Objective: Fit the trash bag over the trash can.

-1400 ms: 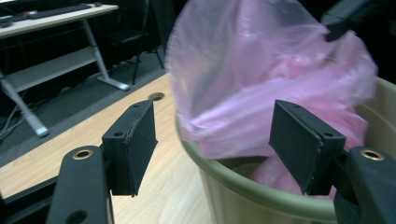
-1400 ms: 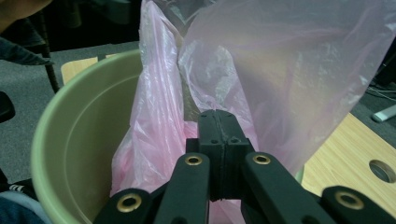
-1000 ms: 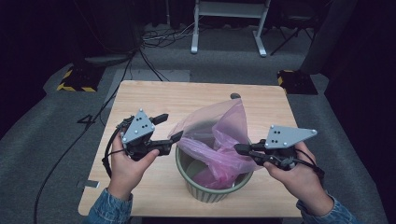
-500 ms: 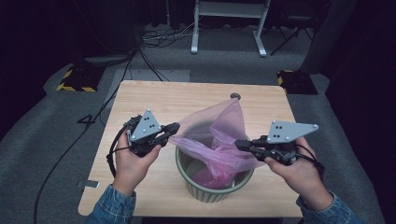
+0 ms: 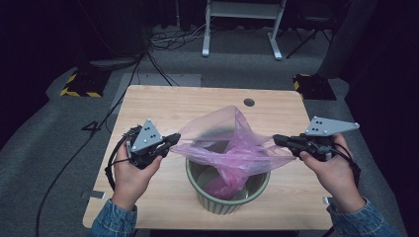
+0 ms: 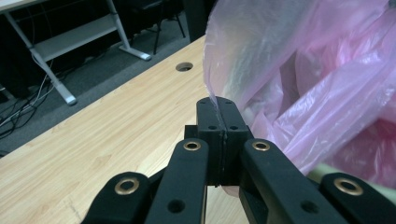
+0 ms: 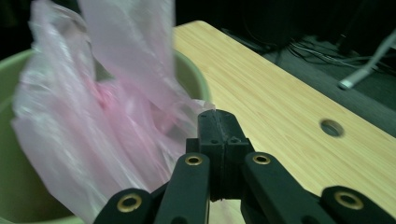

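The green bin (image 5: 227, 190) stands on the table (image 5: 197, 103) near its front edge, and everything here is placed against it.

To the left of the bin, the left hand-held gripper (image 5: 170, 140) is held above the table, level with a spot just over the bin's rim. Its jaws are pressed together on the left edge of the pink plastic bag (image 5: 232, 148); in the left gripper view the thin film (image 6: 299, 84) runs straight into the seam between the closed jaws of the left hand-held gripper (image 6: 220, 105). The person's left hand (image 5: 131, 173) grips its body, with a denim sleeve (image 5: 113, 222) below.

Over the bin, the bag is stretched wide between the two grippers. Its mouth gapes above the bin's opening, its far side rises in a loose peak behind the bin, and its lower part hangs down inside the bin.

To the right of the bin, the right hand-held gripper (image 5: 277, 140) is held at about the same height as the left one, a little further out from the rim. Its jaws are also closed, pinching the bag's right edge; the right gripper view shows the pink film (image 7: 93, 116) bunched against the tip of the right hand-held gripper (image 7: 219, 116), with the bin's green rim (image 7: 194, 74) just behind it. The person's right hand (image 5: 336, 170) holds this gripper.

Beyond the bin, a small round hole (image 5: 249, 102) sits in the table near its far edge.
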A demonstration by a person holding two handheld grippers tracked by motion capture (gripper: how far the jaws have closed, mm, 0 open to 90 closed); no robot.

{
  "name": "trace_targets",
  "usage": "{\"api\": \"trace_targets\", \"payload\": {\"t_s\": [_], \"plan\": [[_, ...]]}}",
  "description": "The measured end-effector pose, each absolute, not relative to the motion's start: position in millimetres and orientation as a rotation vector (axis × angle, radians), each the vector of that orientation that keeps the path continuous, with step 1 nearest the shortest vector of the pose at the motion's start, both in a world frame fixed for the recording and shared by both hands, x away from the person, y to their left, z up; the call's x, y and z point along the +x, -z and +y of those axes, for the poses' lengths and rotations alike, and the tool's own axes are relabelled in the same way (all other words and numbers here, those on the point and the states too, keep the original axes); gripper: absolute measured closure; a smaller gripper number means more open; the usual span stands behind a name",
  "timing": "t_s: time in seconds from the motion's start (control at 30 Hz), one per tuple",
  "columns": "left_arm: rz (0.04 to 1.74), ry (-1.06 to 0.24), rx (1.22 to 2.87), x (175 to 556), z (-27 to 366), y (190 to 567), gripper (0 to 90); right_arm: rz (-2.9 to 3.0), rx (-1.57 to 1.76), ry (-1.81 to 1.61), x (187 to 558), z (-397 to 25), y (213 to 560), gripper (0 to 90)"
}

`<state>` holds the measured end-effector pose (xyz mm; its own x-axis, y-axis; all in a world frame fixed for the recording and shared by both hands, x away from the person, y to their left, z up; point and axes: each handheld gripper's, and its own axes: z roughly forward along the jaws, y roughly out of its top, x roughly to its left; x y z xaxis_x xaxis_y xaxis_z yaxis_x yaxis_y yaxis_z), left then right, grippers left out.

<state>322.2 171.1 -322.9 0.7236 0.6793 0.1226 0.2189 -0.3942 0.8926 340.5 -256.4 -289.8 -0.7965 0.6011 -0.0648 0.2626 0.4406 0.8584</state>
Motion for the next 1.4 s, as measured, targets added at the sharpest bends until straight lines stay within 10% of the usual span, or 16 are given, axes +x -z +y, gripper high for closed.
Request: {"api": "trace_targets", "payload": {"t_s": [0.47, 0.6, 0.87, 1.1, 1.4], "plan": [[0.7, -0.602, 1.947, 318, 179, 326, 86.6, 2.305, 0.848, -1.255, 339, -290, 301, 88.5], [0.663, -0.597, 1.906, 320, 173, 322, 69.9, 2.274, 0.789, -1.322, 336, -286, 293, 64.5], [0.65, -0.555, 1.903, 328, 163, 322, 58.4, 2.304, 0.65, -1.389, 337, -262, 284, 50.0], [0.64, -0.478, 1.911, 334, 154, 326, 52.6, 2.388, 0.564, -1.406, 347, -237, 287, 87.1], [0.607, -0.463, 1.877, 326, 150, 319, 37.7, 2.34, 0.47, -1.421, 346, -211, 276, 90.0]]}}
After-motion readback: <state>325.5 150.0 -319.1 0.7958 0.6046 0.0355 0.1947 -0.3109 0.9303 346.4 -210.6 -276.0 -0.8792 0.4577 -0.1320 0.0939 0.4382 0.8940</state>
